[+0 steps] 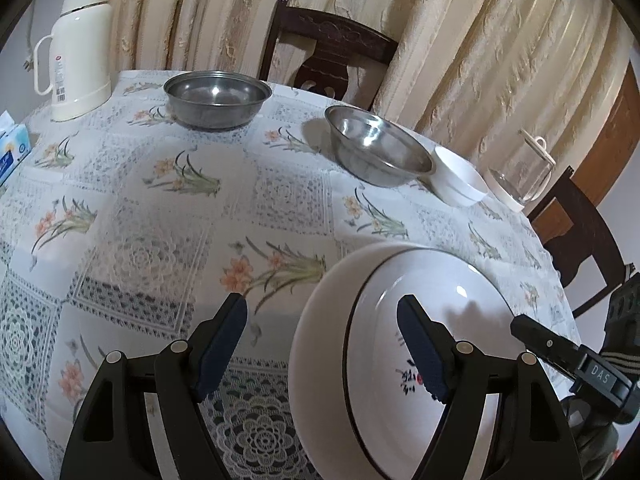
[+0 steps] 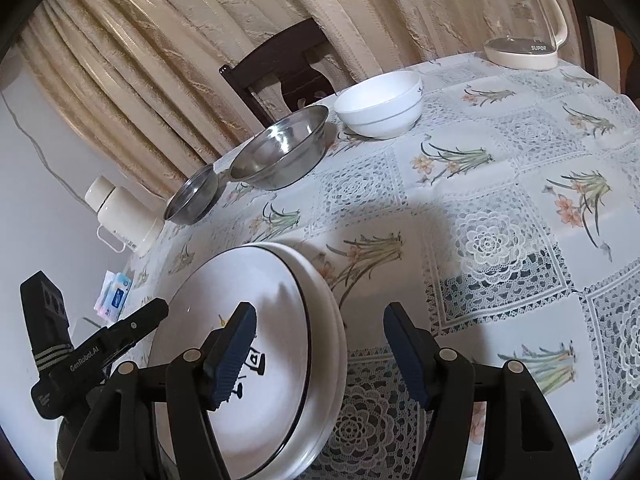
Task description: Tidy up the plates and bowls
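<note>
A stack of white plates [image 1: 440,292] with a thin dark rim line and a small painted mark lies near the table's front edge. In the left wrist view my left gripper [image 1: 320,344] is open, its right finger over the top plate and its left finger over the cloth, the stack's left rim between them. In the right wrist view my right gripper [image 2: 320,350] is open astride the right rim of the plate stack [image 2: 248,280]. A shallow steel bowl [image 1: 216,96], a deeper steel bowl [image 1: 376,144] and a white bowl [image 1: 460,176] stand at the far side.
The round table [image 1: 180,220] has a floral lace-print cloth. A cream thermos [image 1: 80,48] and a tissue pack [image 1: 12,148] sit far left, and a glass kettle [image 1: 520,176] far right. Dark wooden chairs [image 1: 332,52] stand behind, before the curtains.
</note>
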Demonstrator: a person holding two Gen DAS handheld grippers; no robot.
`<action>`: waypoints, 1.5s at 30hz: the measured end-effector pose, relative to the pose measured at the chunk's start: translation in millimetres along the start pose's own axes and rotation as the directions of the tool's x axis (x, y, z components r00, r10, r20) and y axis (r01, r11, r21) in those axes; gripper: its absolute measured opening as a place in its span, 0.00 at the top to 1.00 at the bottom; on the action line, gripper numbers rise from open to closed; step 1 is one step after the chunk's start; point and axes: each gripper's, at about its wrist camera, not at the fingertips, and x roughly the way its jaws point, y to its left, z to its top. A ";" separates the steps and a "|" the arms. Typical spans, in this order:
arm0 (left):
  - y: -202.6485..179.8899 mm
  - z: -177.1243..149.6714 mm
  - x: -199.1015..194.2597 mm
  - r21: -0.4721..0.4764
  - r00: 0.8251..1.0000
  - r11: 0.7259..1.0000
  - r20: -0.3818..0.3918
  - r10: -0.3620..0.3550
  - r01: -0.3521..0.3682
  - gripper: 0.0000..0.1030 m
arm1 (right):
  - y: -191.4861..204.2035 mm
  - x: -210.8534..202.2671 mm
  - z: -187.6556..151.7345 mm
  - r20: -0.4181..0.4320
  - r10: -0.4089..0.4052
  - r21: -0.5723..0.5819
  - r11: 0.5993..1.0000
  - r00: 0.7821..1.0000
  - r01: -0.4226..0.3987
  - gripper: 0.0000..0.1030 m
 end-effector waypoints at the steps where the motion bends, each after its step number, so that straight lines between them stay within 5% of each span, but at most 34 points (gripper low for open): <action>1: 1.4 2.2 0.8 -0.004 1.000 1.000 -0.001 -0.001 0.001 0.24 | -0.7 0.2 1.3 0.000 -0.001 0.004 1.000 1.000 0.001 0.32; 17: 25.6 56.4 7.0 -0.030 0.999 0.999 0.049 0.014 -0.013 0.24 | -12.5 2.2 35.9 0.023 -0.028 0.045 0.999 0.999 0.027 0.32; 30: 83.6 115.0 34.8 -0.162 0.997 0.986 0.065 0.046 -0.035 0.24 | 0.2 13.5 64.8 -0.007 -0.016 0.019 1.000 1.000 0.017 0.32; 45: 160.7 193.4 75.4 -0.317 0.987 0.944 0.098 0.125 -0.088 0.24 | 94.2 66.4 119.2 -0.125 0.044 -0.141 0.988 0.991 -0.062 0.31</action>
